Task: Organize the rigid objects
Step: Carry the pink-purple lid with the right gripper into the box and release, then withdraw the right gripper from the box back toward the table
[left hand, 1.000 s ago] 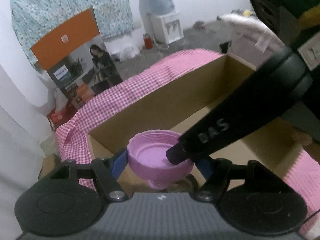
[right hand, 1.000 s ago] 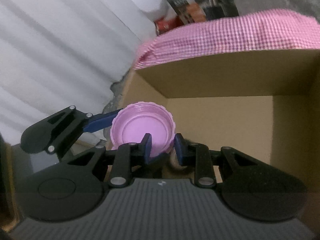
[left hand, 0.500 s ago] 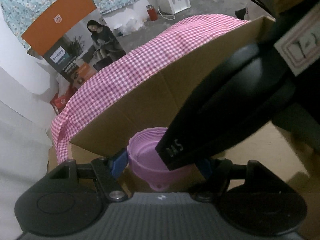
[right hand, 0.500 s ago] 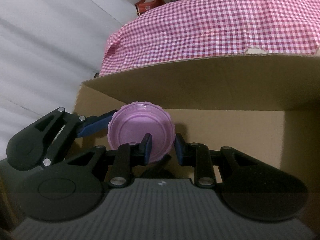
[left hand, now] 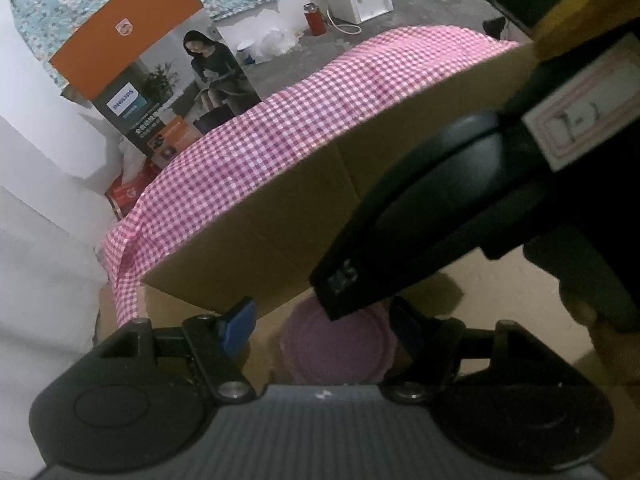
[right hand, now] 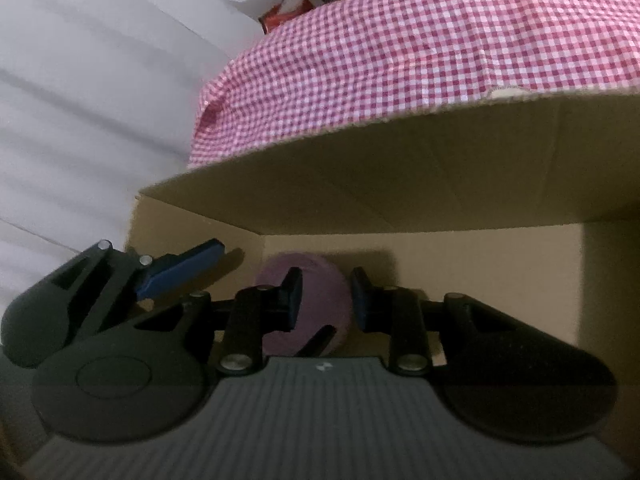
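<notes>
A pink plastic lid [left hand: 338, 346] lies on the floor of the cardboard box [left hand: 280, 216], below both grippers. My left gripper [left hand: 324, 326] is open, its blue fingers wide on either side of the lid, not touching it. My right gripper [right hand: 324, 300] is open too, and the lid [right hand: 316, 304] shows between and beyond its fingers, free of them. The right gripper's black body [left hand: 420, 208] crosses the left wrist view just above the lid. The left gripper's finger [right hand: 180, 268] shows at the left of the right wrist view.
The box's far wall [right hand: 400, 184] rises close ahead and a side wall [right hand: 608, 280] stands at right. A pink checked cloth [right hand: 420, 52] covers the table behind. A printed carton [left hand: 160, 88] stands on the floor beyond.
Both grippers went down into the box with the lid. Both have opened and let go of it; the lid now rests on the box floor.
</notes>
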`<control>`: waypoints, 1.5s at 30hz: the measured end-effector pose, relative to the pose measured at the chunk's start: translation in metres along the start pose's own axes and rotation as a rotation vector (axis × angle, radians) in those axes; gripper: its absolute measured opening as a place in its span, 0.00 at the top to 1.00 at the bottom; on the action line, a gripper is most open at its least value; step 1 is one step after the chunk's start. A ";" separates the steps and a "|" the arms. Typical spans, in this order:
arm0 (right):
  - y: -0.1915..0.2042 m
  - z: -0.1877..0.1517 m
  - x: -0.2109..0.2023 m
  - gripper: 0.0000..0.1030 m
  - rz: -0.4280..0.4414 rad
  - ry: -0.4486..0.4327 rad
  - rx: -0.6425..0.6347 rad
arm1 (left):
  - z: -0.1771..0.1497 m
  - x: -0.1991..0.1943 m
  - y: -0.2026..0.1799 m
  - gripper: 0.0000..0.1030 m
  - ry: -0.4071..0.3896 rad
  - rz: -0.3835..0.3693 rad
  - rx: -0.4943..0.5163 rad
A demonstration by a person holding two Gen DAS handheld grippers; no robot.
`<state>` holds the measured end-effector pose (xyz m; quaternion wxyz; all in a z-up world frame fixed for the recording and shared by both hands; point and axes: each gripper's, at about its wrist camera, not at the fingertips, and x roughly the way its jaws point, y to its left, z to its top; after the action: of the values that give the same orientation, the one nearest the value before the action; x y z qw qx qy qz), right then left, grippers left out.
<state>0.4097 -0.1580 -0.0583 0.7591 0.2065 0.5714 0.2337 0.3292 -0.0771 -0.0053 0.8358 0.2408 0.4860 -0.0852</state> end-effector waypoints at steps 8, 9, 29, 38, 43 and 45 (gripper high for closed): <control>0.004 -0.010 -0.050 0.73 0.044 -0.111 -0.002 | -0.007 -0.036 0.014 0.21 -0.089 -0.009 -0.051; 0.006 -0.013 -0.059 0.72 0.052 -0.128 -0.005 | -0.009 -0.043 0.016 0.21 -0.105 -0.010 -0.059; -0.012 -0.216 -0.243 0.57 0.115 -0.456 -0.110 | -0.122 -0.179 0.018 0.07 -0.349 -0.250 -0.102; -0.048 -0.300 -0.207 0.57 0.036 -0.400 -0.071 | -0.202 -0.180 -0.040 0.07 -0.353 -0.366 -0.156; -0.058 -0.301 -0.178 0.57 0.054 -0.343 -0.031 | -0.220 -0.159 -0.079 0.07 -0.344 -0.321 -0.135; -0.059 -0.299 -0.168 0.57 0.065 -0.325 -0.020 | -0.223 -0.152 -0.096 0.08 -0.347 -0.302 -0.108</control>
<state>0.0888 -0.2907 -0.0408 0.8355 0.2527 0.4318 0.2272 0.0431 -0.0660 0.0015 0.8963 0.1022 0.3692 -0.2233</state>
